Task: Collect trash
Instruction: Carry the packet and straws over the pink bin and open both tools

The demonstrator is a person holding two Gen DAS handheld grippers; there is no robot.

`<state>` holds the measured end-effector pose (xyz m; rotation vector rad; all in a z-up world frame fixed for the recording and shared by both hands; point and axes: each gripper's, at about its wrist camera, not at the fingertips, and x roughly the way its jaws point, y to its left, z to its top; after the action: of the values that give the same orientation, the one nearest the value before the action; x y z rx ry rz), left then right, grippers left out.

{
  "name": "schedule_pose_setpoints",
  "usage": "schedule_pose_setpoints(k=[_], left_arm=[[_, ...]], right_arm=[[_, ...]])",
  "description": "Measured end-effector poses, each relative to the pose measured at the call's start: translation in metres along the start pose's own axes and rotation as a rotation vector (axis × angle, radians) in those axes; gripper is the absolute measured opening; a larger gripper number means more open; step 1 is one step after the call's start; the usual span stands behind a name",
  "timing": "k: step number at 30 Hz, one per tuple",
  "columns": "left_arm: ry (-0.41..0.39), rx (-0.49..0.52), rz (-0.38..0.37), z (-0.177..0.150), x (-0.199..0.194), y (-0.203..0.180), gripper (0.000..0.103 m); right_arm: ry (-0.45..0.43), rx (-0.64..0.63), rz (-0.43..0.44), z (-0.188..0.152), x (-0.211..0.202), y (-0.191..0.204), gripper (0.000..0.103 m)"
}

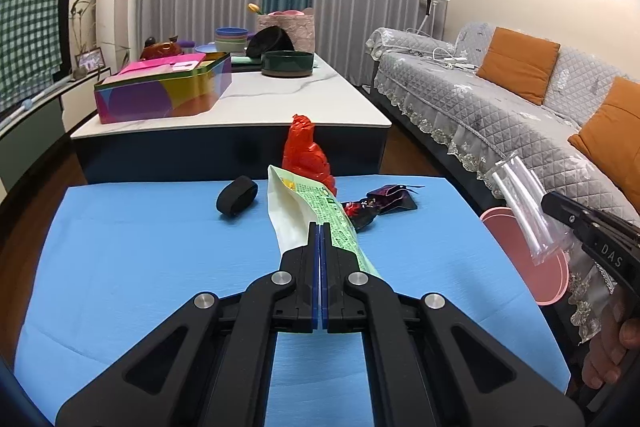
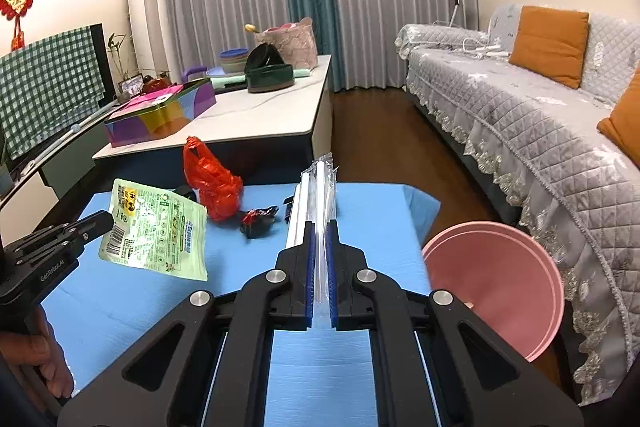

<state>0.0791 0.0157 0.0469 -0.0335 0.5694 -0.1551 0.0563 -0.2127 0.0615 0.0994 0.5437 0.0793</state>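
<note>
My left gripper (image 1: 320, 227) is shut on a green and white snack pouch (image 1: 308, 211), held up above the blue mat (image 1: 140, 267); the right wrist view shows that pouch (image 2: 156, 231) hanging from the left gripper (image 2: 106, 217). My right gripper (image 2: 319, 227) is shut on a clear plastic wrapper with white straws (image 2: 316, 187), seen from the left wrist as the wrapper (image 1: 524, 203) off the mat's right edge. On the mat lie a red plastic bag (image 1: 306, 151), a dark red crumpled wrapper (image 1: 380, 205) and a black band (image 1: 237, 194).
A pink bin (image 2: 496, 283) stands on the floor right of the mat, beside a grey sofa (image 2: 540, 131) with orange cushions. Beyond the mat a white coffee table (image 1: 280, 99) carries a colourful tin (image 1: 164, 91), bowls and a basket. A person's hand (image 2: 40, 359) grips the left handle.
</note>
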Motion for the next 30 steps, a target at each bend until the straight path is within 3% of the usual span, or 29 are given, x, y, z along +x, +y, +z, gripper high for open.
schedule_pose_setpoints(k=[30], left_arm=[[-0.011,0.011,-0.095,0.005,0.015,-0.049,0.000]], right_arm=[[-0.051,0.015,-0.097,0.002,-0.013,-0.043,0.006]])
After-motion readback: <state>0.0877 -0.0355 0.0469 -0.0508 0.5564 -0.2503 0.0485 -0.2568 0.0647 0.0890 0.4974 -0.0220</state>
